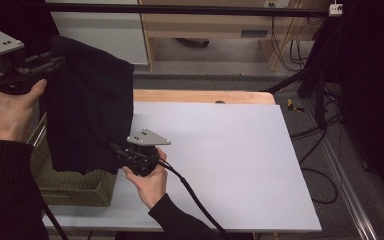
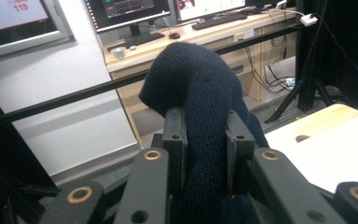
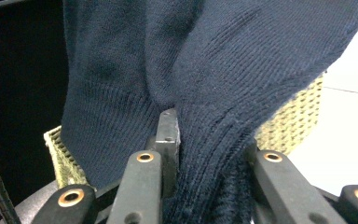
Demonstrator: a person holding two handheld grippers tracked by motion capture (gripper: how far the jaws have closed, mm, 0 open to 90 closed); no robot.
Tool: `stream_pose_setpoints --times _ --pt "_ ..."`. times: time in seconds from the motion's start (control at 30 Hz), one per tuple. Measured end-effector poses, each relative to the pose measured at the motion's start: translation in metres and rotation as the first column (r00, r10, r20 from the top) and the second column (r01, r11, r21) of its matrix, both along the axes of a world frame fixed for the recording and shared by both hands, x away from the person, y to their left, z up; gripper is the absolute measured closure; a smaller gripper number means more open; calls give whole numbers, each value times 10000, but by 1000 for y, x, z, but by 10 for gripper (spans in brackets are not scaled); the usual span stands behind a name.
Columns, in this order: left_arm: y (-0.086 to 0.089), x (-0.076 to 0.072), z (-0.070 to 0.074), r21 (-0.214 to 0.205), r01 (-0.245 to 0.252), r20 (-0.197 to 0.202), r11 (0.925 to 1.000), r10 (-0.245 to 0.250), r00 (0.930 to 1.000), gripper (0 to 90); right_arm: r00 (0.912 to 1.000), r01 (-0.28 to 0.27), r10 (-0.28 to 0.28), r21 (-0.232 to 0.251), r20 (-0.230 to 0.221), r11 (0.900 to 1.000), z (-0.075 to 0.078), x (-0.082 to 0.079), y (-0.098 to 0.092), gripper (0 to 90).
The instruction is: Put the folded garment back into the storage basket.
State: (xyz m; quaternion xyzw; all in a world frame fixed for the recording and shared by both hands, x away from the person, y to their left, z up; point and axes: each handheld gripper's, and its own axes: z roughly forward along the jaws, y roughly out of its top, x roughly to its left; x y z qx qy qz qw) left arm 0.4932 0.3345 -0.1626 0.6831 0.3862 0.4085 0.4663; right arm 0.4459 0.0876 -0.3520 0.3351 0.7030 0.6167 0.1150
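Note:
A dark navy knitted garment (image 1: 87, 110) hangs in the air over the table's left side, stretched between both grippers. My left gripper (image 1: 55, 62) is raised at the upper left and is shut on the garment's top edge; in the left gripper view the knit (image 2: 200, 93) bulges up between the two black jaws. My right gripper (image 1: 120, 150) is lower, by the white table top (image 1: 220, 150), and is shut on a lower fold of the garment (image 3: 214, 84), which drapes over its jaws.
An olive woven basket (image 1: 75, 187) stands at the table's left front corner, under the hanging garment. A wooden strip (image 1: 200, 96) runs along the table's far edge. Cables and black stand legs (image 1: 315, 85) lie on the floor at the right.

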Motion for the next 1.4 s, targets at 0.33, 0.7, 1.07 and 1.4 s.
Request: stream_pose_setpoints --times 0.33,0.7,1.07,1.4 --pt "23 -2 -3 11 -303 -98 9995 303 9995 742 9999 -102 102 -109 19 9999 -2 0 24 721" --pt "53 -1 -12 0 -738 -368 9973 738 9966 741 9999 -158 161 -429 46 9990 -8 -1 60 719" --pt "76 11 -35 -5 -946 -996 9955 940 9906 741 10000 -4 0 -976 -41 9952 -21 -3 83 715" --pt "91 41 -70 -70 -1646 -1597 9863 1614 9739 533 9989 237 -148 -2057 444 9783 -30 -7 92 439"
